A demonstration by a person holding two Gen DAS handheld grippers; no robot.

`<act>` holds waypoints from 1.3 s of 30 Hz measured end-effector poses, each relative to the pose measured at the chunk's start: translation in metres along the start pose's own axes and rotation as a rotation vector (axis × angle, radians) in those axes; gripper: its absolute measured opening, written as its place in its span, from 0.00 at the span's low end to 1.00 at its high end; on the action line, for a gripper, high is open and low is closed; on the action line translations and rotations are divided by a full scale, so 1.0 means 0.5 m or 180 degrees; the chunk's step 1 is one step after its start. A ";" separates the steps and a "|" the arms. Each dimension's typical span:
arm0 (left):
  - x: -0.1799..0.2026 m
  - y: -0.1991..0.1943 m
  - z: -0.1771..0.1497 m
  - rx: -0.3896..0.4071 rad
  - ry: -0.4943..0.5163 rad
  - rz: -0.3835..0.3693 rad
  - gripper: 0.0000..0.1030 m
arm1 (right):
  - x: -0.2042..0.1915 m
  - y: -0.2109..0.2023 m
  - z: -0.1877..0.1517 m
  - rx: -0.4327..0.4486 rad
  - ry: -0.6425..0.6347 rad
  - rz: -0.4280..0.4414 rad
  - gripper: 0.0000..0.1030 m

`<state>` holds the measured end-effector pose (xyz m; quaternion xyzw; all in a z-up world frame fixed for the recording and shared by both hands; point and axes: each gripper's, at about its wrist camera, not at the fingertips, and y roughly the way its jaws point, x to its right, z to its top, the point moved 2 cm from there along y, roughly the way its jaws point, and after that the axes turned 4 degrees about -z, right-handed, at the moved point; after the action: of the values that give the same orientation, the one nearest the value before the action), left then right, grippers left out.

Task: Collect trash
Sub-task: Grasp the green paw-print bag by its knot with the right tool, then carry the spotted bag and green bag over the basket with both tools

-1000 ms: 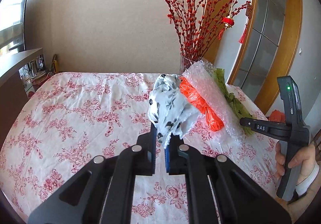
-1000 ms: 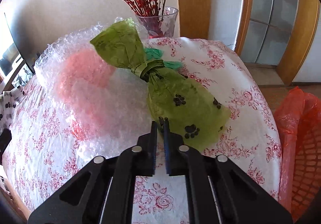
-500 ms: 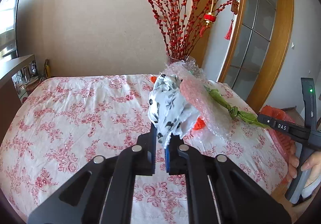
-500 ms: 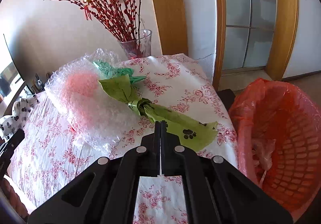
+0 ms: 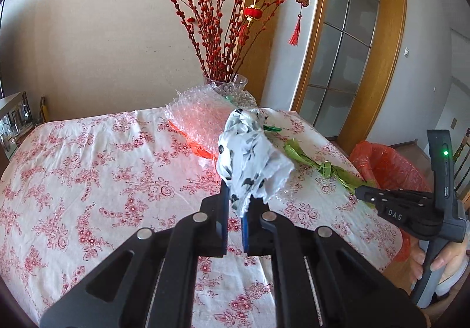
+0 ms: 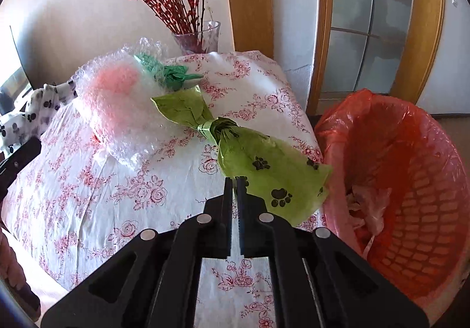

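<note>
My left gripper (image 5: 236, 198) is shut on a crumpled white bag with black paw prints (image 5: 249, 157) and holds it above the table. That bag also shows at the left edge of the right wrist view (image 6: 32, 113). My right gripper (image 6: 234, 181) is shut on the edge of a knotted light-green paw-print bag (image 6: 264, 169), lifted near the table's right edge; it also shows in the left wrist view (image 5: 323, 166). An orange basket lined with a red bag (image 6: 405, 181) stands on the floor to the right, with some trash inside.
A bubble-wrap bundle over something orange (image 6: 117, 104) and a dark-green knotted bag (image 6: 170, 75) lie on the floral tablecloth (image 6: 117, 181). A glass vase of red branches (image 6: 199, 37) stands at the table's far edge. A wooden door frame (image 6: 326, 34) is behind.
Both grippers pulled back from the table and rose. The right gripper carried the green bag toward the table's right edge, bringing the orange basket into full view. The left gripper still holds the white bag.
</note>
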<state>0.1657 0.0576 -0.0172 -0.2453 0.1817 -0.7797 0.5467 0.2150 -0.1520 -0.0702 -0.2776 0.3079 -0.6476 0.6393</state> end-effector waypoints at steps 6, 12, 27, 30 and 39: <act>0.000 0.000 0.002 -0.0003 0.0016 0.0001 0.08 | 0.000 0.031 0.028 0.0009 0.0007 -0.0099 0.43; -0.002 0.001 0.003 -0.0019 -0.0008 -0.0016 0.08 | -0.008 0.078 0.033 -0.0170 -0.0112 -0.0190 0.37; 0.077 0.017 0.009 -0.0036 0.0113 -0.0245 0.08 | 0.072 -0.064 0.032 0.0219 0.0296 0.0013 0.03; 0.106 0.024 0.009 -0.0046 0.0159 -0.0322 0.08 | 0.096 -0.094 0.024 0.0276 0.0370 -0.0017 0.03; 0.199 0.048 0.005 -0.0109 0.0307 -0.0522 0.08 | 0.163 -0.144 -0.007 0.0355 0.0572 -0.0154 0.03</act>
<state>0.1573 -0.0441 -0.0101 -0.2308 0.2004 -0.8295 0.4673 0.1624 -0.2340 -0.0210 -0.1897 0.3207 -0.7013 0.6078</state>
